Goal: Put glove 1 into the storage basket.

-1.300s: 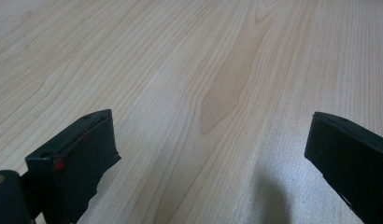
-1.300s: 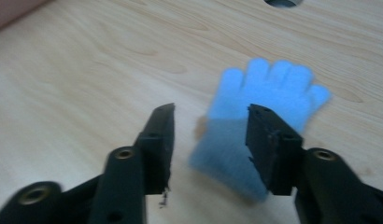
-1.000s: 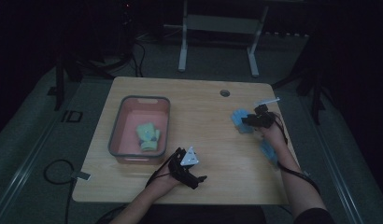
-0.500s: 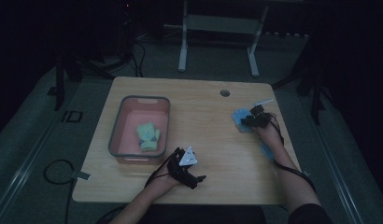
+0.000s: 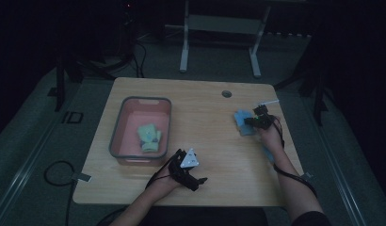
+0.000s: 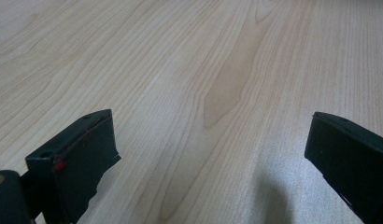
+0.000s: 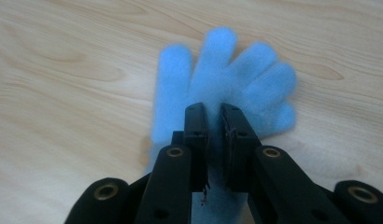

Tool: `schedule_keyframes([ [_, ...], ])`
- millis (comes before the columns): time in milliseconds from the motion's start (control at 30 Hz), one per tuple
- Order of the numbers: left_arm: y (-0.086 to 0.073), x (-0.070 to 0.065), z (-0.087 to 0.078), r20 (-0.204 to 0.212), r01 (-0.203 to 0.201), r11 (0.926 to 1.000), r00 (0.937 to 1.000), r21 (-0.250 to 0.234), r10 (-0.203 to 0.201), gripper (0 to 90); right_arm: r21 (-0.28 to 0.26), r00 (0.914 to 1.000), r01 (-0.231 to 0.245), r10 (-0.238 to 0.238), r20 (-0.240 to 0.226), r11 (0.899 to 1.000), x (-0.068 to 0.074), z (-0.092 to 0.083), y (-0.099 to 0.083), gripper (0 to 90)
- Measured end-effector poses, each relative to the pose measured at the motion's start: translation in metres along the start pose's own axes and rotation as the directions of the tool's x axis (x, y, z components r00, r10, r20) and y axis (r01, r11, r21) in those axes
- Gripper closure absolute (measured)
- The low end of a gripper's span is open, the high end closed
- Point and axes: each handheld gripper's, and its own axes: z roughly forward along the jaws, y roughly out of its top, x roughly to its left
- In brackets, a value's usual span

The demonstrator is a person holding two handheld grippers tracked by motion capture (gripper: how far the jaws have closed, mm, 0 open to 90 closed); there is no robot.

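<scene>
My right tool (image 7: 213, 140), jaws just closing, now pinched on fluffy light-blue knitted glove (image 7: 217, 79). Glove lies flat on pale wooden surface (image 5: 205, 122), near its right edge, fingers spread away from tool. My left tool (image 6: 213, 154) hangs over bare wood at near edge, jaws wide apart, nothing between. Pink plastic bin with grey rim (image 5: 134, 101) at left holds pale green glove (image 5: 148, 137).

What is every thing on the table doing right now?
Blue glove: flat on the table, pinched by the right gripper, whose jaws have just been closing.
Left gripper: open, nothing between its jaws.
Pink bin: upright, open-topped.
Green glove: crumpled inside the bin.
</scene>
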Motion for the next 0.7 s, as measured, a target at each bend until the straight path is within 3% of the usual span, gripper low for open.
schedule_keyframes([
  [67,0.0,0.0,0.0,-0.002,0.0,1.0,1.0,0.001,0.0,2.5,-0.022,0.9996,-0.006,0.005,-0.027,1.0,0.009,-0.011,0.0,82.2],
  [233,0.0,-0.001,-0.001,-0.003,-0.009,0.9999,1.0,-0.01,0.009,2.5,-0.073,0.9994,0.026,-0.027,-0.023,0.997,0.043,-0.038,-0.003,82.1],
  [333,0.0,0.0,-0.001,-0.002,-0.009,0.9999,1.0,-0.014,0.009,2.5,-0.094,0.9988,0.019,-0.023,-0.043,0.995,0.063,-0.05,-0.006,82.1],
  [400,-0.001,0.002,-0.002,-0.003,-0.001,0.9998,1.0,-0.017,0.001,2.5,-0.107,0.9996,0.001,-0.004,-0.028,0.994,0.076,-0.06,-0.009,82.1],
  [467,-0.001,0.002,-0.002,-0.002,0.004,0.9999,1.0,-0.015,-0.004,2.5,-0.12,0.9982,-0.04,0.034,-0.049,0.992,0.085,-0.069,-0.013,82.1],
  [633,-0.001,0.002,-0.001,-0.012,-0.012,0.9999,0.9999,-0.01,0.011,2.5,-0.143,0.9983,-0.05,0.046,-0.035,0.988,0.101,-0.08,-0.02,82.0],
  [700,-0.001,0.003,-0.001,-0.01,-0.006,0.9999,0.9999,-0.012,0.006,2.5,-0.152,0.9957,-0.076,0.068,-0.063,0.985,0.106,-0.083,-0.025,81.9],
])
